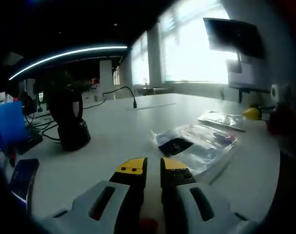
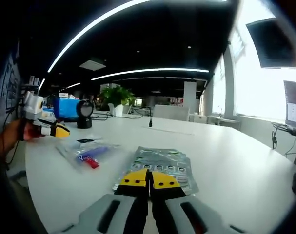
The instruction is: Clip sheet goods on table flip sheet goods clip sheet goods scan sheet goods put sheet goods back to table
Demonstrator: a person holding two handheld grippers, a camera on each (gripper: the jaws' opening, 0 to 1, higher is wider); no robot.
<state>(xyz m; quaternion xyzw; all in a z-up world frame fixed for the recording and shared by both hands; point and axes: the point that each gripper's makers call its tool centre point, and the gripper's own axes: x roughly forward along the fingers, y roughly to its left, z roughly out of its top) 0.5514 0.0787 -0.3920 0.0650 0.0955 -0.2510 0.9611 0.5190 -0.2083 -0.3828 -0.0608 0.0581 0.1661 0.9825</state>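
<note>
Just beyond right tool [image 2: 149, 182] (seemingly untouched): sheet goods [image 2: 160, 168]

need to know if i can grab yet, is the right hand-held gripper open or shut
Shut. In the right gripper view the right hand-held gripper has its yellow tips pressed together, empty, with the silver sheet pack flat on the table beyond.

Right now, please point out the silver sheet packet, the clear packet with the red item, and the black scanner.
Silver sheet packet [image 2: 160, 168], right gripper view, middle of its top face.
Clear packet [image 2: 89, 152], right gripper view, bag's centre.
Black scanner [image 1: 69, 122], left gripper view, its upright body.
</note>
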